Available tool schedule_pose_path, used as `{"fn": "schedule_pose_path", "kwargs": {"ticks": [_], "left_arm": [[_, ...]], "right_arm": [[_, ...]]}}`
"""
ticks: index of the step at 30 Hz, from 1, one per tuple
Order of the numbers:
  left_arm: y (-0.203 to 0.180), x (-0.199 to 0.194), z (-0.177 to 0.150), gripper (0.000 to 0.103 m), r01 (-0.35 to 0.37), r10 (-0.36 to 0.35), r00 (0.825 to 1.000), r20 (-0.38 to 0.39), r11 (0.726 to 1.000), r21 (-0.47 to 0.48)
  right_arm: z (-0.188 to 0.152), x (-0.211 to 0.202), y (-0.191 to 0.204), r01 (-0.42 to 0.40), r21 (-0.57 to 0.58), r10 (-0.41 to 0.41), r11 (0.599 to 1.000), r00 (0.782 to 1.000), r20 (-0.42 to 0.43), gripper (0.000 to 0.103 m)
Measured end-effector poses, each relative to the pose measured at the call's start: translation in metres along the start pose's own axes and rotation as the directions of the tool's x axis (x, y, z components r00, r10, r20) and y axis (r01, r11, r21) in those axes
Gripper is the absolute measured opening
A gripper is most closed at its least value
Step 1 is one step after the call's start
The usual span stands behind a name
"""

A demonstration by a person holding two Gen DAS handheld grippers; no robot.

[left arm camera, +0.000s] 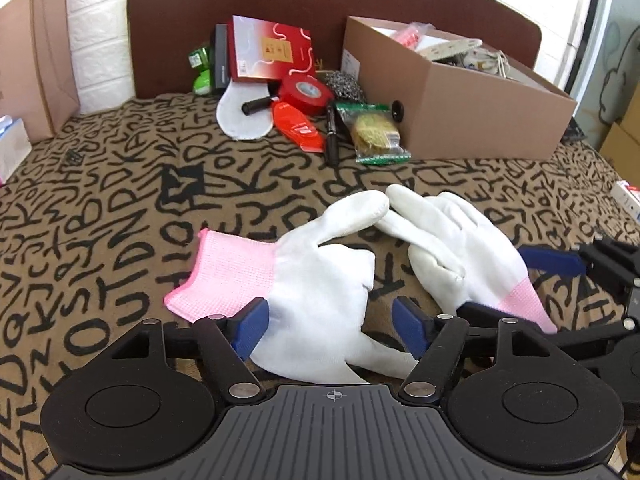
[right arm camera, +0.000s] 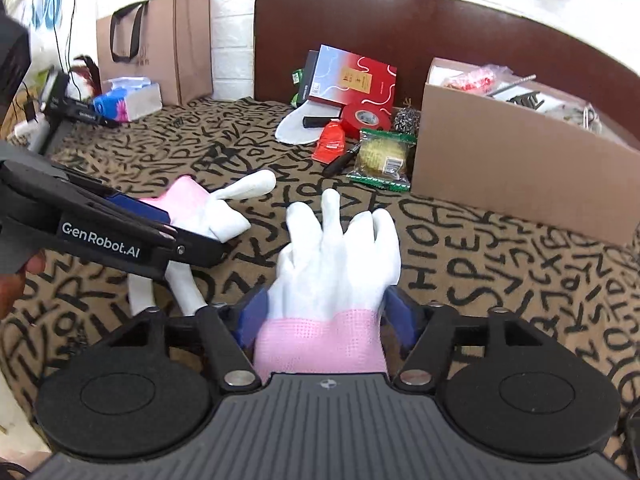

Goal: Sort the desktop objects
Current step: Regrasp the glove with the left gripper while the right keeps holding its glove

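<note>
On patterned cloth (left arm camera: pixel 100 208), two gloves: left gripper (left arm camera: pixel 330 328) and right gripper (right arm camera: pixel 326 316) wide, each straddling one.

The place looks like a bedroom at home: a brown padded headboard (left arm camera: pixel 400 4) backs a letter-print bedspread (left arm camera: pixel 100 208) against a white brick-pattern wall (left arm camera: pixel 96 12).

Black left claw (left arm camera: pixel 330 326) with blue pads (left arm camera: pixel 252 326); silver rivets; white "GenRobot.AI" lettering.

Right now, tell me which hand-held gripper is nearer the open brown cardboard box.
Right. The right hand-held gripper straddles the glove nearer the cardboard box; the left hand-held gripper sits farther left.
</note>
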State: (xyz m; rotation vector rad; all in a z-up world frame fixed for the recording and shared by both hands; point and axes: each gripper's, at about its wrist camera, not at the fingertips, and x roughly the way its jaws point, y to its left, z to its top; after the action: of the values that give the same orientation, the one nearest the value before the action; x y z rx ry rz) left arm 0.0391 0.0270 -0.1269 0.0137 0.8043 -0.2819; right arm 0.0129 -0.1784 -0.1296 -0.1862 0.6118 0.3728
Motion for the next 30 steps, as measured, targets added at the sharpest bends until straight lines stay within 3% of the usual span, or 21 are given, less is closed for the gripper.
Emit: {"fn": "schedule_pose_path", "kwargs": {"ticks": [5, 9, 10, 14, 16, 17, 18, 19, 21, 22, 26, 30], "left_arm": [[-0.004, 0.009, 0.001, 0.074, -0.006, 0.006, 1.0, -0.018, 1.0, 0.022], [-0.005, 0.013, 0.005, 0.041, -0.047, 0.048, 0.999, -0.019, 0.997, 0.058], [-0.004, 0.012, 0.007, 0.037, -0.045, 0.046, 0.999, -0.019, 0.998, 0.051], [0.004, 0.013, 0.009, 0.034, -0.039, 0.039, 0.999, -0.021, 0.999, 0.014], [0.005, 0.013, 0.009, 0.05, -0.042, 0.042, 0.999, -0.009, 0.999, -0.01], [0.005, 0.014, 0.009, 0.05, -0.048, 0.048, 0.999, -0.011, 0.999, -0.008], [0.002, 0.015, 0.01, 0.047, -0.054, 0.054, 0.998, -0.012, 0.999, 0.002], [-0.001, 0.015, 0.01, 0.037, -0.059, 0.059, 0.998, -0.014, 0.998, 0.012], [-0.003, 0.014, 0.012, 0.024, -0.057, 0.057, 0.998, -0.02, 0.998, 0.022], [-0.003, 0.014, 0.012, 0.014, -0.058, 0.058, 0.998, -0.021, 0.998, 0.023], [0.001, 0.009, 0.015, 0.005, -0.05, 0.05, 0.998, -0.024, 0.999, -0.001], [-0.001, -0.005, 0.025, 0.005, 0.008, -0.008, 1.0, 0.007, 1.0, -0.025]], "right_arm": [[0.001, 0.002, 0.001, 0.015, -0.024, -0.015, 1.0, 1.0, 0.011, 0.078], [0.001, 0.003, 0.002, -0.01, -0.029, 0.01, 1.0, 1.0, 0.006, 0.077], [0.002, 0.005, 0.003, -0.011, -0.031, 0.011, 0.999, 1.0, -0.004, 0.074], [0.002, 0.011, 0.003, -0.014, -0.024, 0.014, 1.0, 1.0, -0.019, 0.071], [0.003, 0.012, 0.005, 0.0, -0.036, -0.001, 0.999, 1.0, -0.015, 0.071], [0.003, 0.013, 0.006, 0.005, -0.042, -0.005, 0.999, 1.0, -0.013, 0.071], [0.003, 0.013, 0.006, 0.007, -0.047, -0.007, 0.999, 1.0, -0.01, 0.071], [0.004, 0.013, 0.006, 0.007, -0.055, -0.007, 0.998, 1.0, -0.009, 0.071], [0.003, 0.014, 0.005, 0.002, -0.06, -0.002, 0.998, 1.0, -0.014, 0.061], [0.003, 0.015, 0.004, -0.015, -0.051, 0.014, 0.999, 1.0, -0.024, 0.047], [0.005, 0.015, 0.002, -0.064, -0.028, 0.063, 0.998, 0.997, -0.038, 0.014], [0.01, 0.009, -0.007, -0.101, 0.035, 0.102, 0.994, 0.995, -0.019, 0.011]]}}
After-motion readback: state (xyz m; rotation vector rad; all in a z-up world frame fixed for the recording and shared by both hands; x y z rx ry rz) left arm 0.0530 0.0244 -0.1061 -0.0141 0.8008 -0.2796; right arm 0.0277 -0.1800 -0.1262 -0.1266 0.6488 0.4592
